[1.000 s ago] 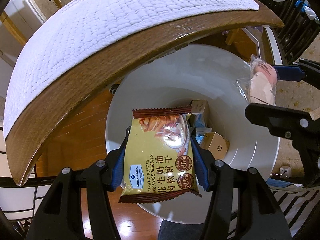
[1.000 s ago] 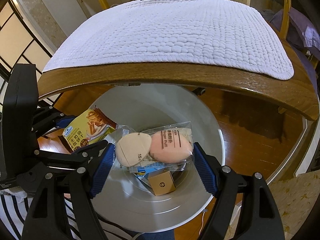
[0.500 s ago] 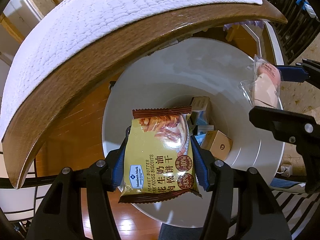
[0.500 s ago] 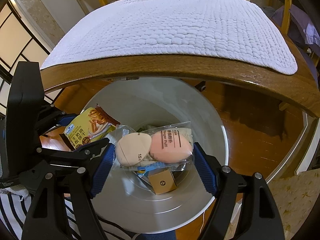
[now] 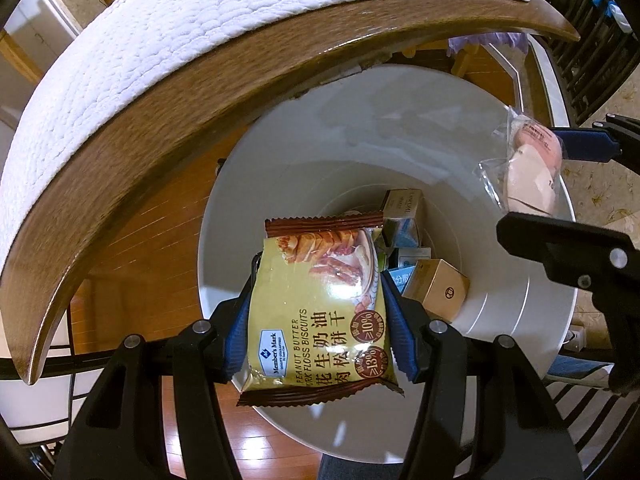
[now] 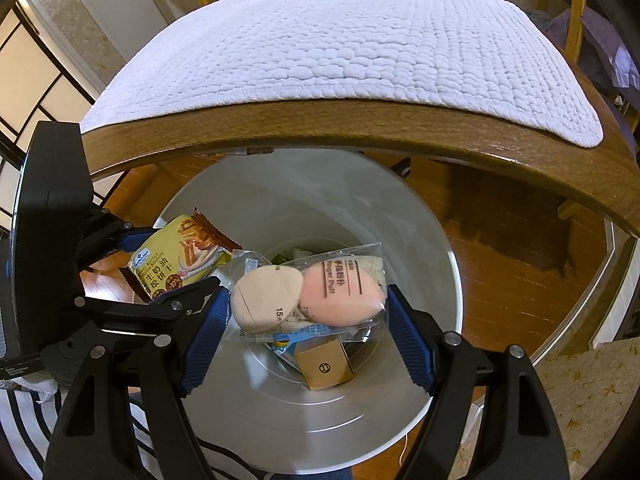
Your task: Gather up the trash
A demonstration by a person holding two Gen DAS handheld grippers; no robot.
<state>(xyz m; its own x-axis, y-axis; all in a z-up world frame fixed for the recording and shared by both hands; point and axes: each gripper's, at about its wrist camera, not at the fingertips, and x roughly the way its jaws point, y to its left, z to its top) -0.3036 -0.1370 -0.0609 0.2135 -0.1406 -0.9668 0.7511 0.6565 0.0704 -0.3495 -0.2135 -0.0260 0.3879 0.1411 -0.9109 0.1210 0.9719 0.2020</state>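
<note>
My left gripper [image 5: 318,300] is shut on a yellow biscuit packet [image 5: 316,312], held over the white trash bin [image 5: 312,168]. My right gripper [image 6: 308,312] is shut on a clear bag of makeup sponges [image 6: 308,296], one beige and one pink, also above the bin [image 6: 440,280]. In the bin's bottom lie a brown carton [image 6: 326,366] and several small boxes [image 5: 404,216]. The left wrist view shows the sponge bag [image 5: 528,176] at the right between the other gripper's blue pads. The biscuit packet [image 6: 180,256] appears at the left of the right wrist view.
A curved wooden table edge [image 5: 168,104] with a white quilted mat [image 6: 340,48] overhangs the bin's far side. Wooden floor [image 6: 500,264] surrounds the bin. Patterned flooring [image 6: 580,392] lies at the right, striped fabric [image 6: 24,432] at the lower left.
Both views have slid slightly, so the bin sits a little further out from under the table edge. Both grippers keep their hold.
</note>
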